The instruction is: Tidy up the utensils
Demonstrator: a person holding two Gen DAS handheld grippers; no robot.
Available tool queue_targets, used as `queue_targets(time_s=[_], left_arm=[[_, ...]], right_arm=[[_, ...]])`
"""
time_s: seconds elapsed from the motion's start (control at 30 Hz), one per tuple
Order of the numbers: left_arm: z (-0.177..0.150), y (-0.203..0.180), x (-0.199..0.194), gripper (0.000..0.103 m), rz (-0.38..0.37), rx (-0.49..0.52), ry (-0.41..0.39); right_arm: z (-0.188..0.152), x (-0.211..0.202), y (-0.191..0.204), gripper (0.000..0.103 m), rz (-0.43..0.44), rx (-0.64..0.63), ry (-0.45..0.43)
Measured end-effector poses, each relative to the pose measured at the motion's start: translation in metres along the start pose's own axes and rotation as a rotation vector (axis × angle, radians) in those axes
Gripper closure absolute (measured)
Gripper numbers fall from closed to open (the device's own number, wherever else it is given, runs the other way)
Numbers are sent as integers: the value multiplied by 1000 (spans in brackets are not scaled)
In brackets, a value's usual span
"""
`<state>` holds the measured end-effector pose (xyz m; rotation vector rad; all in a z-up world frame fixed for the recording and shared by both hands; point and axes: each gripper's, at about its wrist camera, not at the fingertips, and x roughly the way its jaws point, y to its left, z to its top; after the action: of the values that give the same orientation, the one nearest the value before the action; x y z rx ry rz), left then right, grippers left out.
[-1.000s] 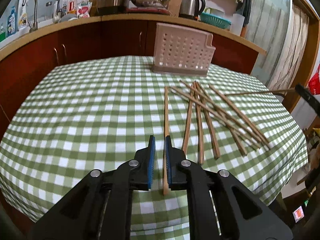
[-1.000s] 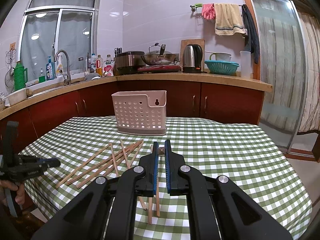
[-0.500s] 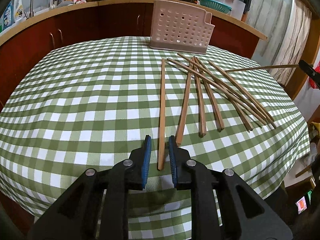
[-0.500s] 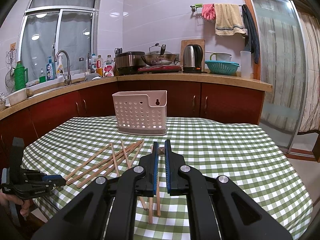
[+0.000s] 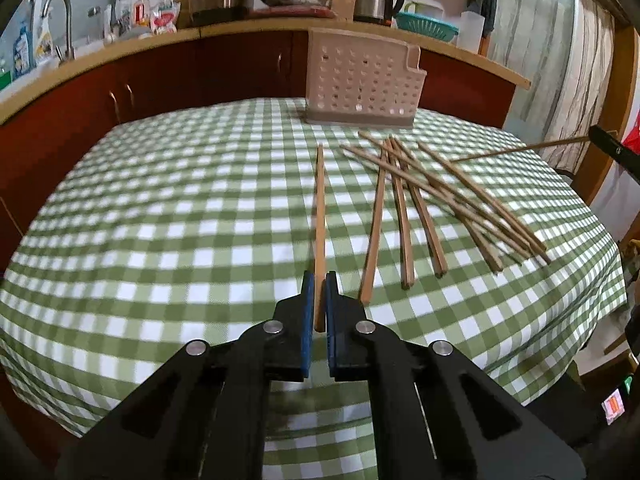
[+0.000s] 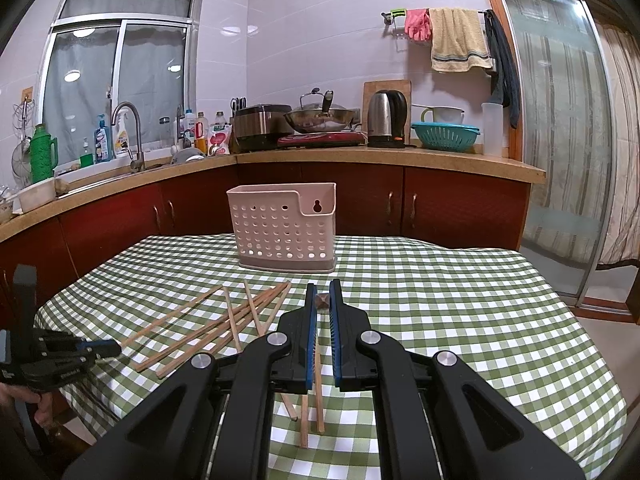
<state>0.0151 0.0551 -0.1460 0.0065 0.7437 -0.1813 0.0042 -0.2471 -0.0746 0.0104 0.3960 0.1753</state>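
Matt light-brown wooden chopsticks are spread over a green-and-white checked tablecloth of woven-looking fabric. At upper centre, a pale, matt perforated plastic holder is seen. Matt black plastic forms the left gripper, with ribbed blue pads. At upper right, a shiny metal kettle is shown.

No legible text; labels on counter bottles too small and blurred to read.
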Motion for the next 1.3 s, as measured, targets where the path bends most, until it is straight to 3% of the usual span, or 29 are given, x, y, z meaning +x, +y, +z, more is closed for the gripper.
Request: queue_targets(time_s=[0.63,1.3], left_arm=[[67,3,-51,97,20,-6,-245],[122,5,-42,97,17,5,-313]], right_arm=[[10,-1,7,96,13,-5,-22],[47,17,11,96,46,-28,-87]])
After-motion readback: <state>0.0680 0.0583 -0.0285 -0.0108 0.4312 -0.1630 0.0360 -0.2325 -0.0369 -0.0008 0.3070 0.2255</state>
